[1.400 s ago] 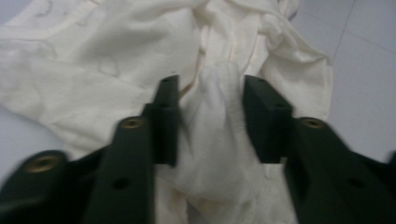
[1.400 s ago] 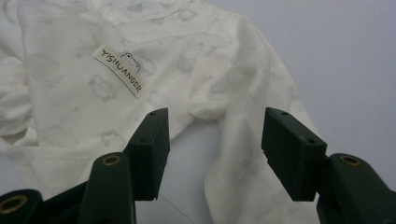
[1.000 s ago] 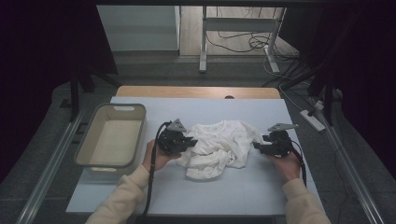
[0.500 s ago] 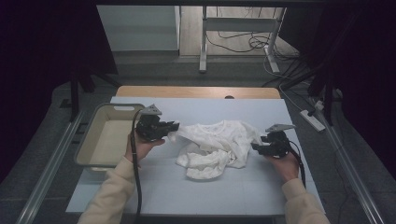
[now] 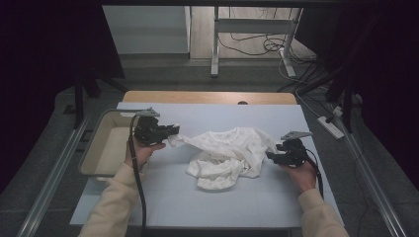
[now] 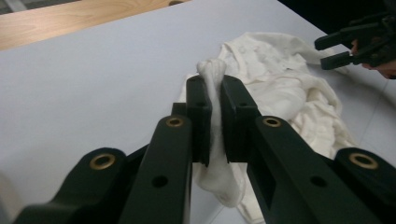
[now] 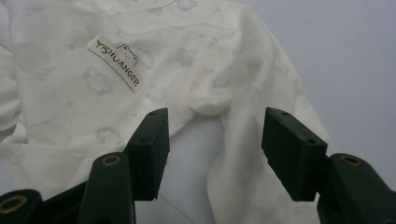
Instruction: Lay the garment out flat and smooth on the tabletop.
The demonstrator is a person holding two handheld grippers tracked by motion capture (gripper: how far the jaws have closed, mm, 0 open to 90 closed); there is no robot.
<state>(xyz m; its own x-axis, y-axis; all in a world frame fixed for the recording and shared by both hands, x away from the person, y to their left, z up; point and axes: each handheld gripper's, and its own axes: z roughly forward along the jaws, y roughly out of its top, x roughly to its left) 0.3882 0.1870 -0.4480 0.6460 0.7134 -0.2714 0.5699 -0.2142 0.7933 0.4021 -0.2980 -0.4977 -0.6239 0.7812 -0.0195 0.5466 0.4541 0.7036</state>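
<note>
Left gripper (image 5: 174, 132) pinches a corner of the white garment (image 5: 230, 155), apparently stretched lengthwise toward the right gripper (image 5: 269, 156), whose spread jaws straddle its far edge.

White garment (image 5: 227, 155) with faint cloud print and white label (image 7: 115, 63); pale blue table (image 5: 207, 207); beige tub (image 5: 106, 150); black grippers.

The high view is dim, its upper corners and sides sunk in near black, while the pale table (image 5: 207, 207) catches soft, even light, perhaps from overhead. In both gripper views the near black jaws are soft and out of focus. No strong glare or hard shadows show.
</note>
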